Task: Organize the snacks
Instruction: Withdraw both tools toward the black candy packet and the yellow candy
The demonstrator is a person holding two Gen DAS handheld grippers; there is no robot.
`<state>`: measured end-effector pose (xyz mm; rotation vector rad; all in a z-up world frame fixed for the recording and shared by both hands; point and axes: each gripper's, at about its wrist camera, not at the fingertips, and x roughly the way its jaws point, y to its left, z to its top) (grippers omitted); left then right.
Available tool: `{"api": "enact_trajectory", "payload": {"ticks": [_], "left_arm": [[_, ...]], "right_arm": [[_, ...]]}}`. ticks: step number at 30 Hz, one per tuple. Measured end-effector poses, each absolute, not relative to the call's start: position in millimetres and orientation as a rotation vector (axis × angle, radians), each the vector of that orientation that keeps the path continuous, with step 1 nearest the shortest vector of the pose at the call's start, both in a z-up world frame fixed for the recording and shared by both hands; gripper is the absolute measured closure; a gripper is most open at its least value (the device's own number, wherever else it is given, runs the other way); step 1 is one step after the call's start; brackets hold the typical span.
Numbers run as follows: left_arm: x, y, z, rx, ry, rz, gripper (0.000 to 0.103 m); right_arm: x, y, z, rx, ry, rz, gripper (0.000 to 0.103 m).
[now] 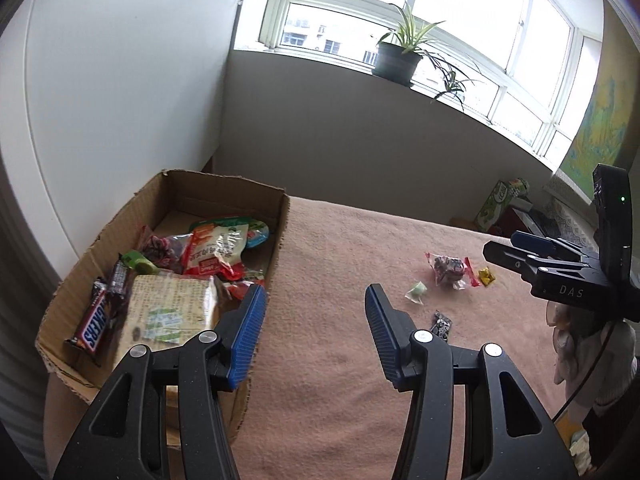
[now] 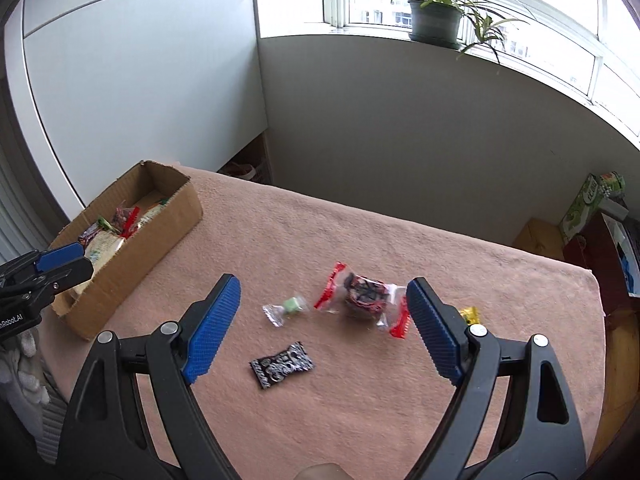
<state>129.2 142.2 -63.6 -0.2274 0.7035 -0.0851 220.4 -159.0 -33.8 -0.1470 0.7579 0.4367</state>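
- Left wrist view: the left gripper [image 1: 316, 308] has its two blue pads wide apart and nothing is between them.
- Its left finger hangs over the near right wall of the cardboard box [image 1: 280, 236], which stands to the left of the gripper on the pink tablecloth [image 1: 340, 248].
- Inside the box lie a Snickers bar [image 1: 94, 326], a pack of crackers [image 1: 168, 312], a white and red snack bag [image 1: 218, 254] and other wrapped snacks.
- Ahead and to the right of this gripper, four loose snacks lie on the cloth: a green candy [image 1: 417, 292], a red-ended clear packet [image 1: 450, 269], a yellow candy [image 1: 487, 276] and a small black packet [image 1: 441, 326] just beside the right finger.
- The right gripper [image 1: 504, 250] shows at the far right edge, above the cloth; from here I cannot tell how far its pads are apart.
- Right wrist view: the right gripper [image 2: 322, 312] is spread wide and holds nothing.
- Between its pads, on the cloth below, lie the green candy [image 2: 289, 307], the red-ended clear packet [image 2: 366, 298] and, nearer to the camera, the black packet [image 2: 281, 365].
- The yellow candy [image 2: 470, 314] is partly hidden behind the right finger.
- The box [image 2: 160, 232] stands far to the left, and the left gripper [image 2: 66, 262] is over its near end.
- A potted plant [image 2: 436, 20] stands on the window sill behind.
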Motion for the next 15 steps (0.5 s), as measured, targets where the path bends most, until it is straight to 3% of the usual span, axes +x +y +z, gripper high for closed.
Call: {"api": "enact_trajectory", "payload": {"ticks": [15], "left_arm": [[154,50,-94,-0.125,0.832,-0.290,0.052]], "right_arm": [[244,-262,-81,-0.159,0.841,0.349,0.016]]}}
